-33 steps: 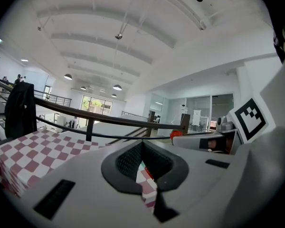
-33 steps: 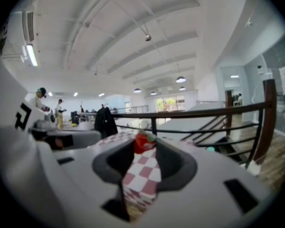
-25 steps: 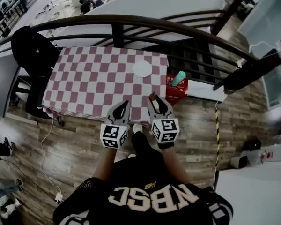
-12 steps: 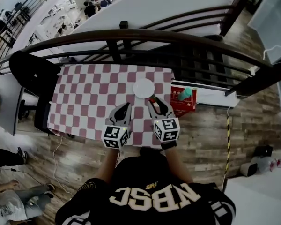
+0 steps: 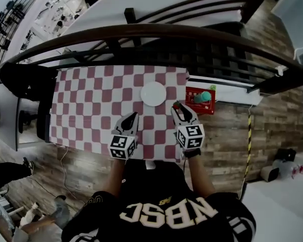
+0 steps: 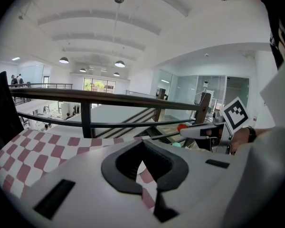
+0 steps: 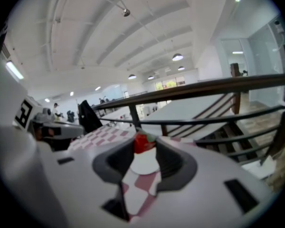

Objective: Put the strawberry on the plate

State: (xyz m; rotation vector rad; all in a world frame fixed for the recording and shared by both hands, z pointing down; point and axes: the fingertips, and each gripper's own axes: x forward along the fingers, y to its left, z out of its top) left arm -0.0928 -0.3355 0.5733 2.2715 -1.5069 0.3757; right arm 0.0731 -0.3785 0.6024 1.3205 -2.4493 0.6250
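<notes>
**Presently: berry in the right claw, short of the plate**

Table (image 5: 91, 100), red-and-white checked cloth, set against a dark railing (image 5: 156, 32). The person stands at its near edge with both tools over the cloth. A red crate (image 5: 198, 94) sits off the table's right end and looks to play no part in the task.

White plate (image 5: 153, 93), empty, toward the far right of the cloth.

Left claw (image 5: 130, 119) hangs near the front edge, well apart from the plate. Its tips are drawn together on nothing, and checked cloth shows through the gap behind them. Probably parked there to keep out of the way.

Right claw (image 5: 181, 110) is up off the cloth, just right of and nearer than the plate, and pointed toward it; the right gripper view shows the white disc beyond the jaws. The jaws are pinched at their tips on the strawberry (image 7: 141, 144), red with a green cap, and its bulk props them apart.

Judgement: mid-carry. It needs a short move left and forward, then a descent before release, since a berry let go from up here may roll off.
</notes>
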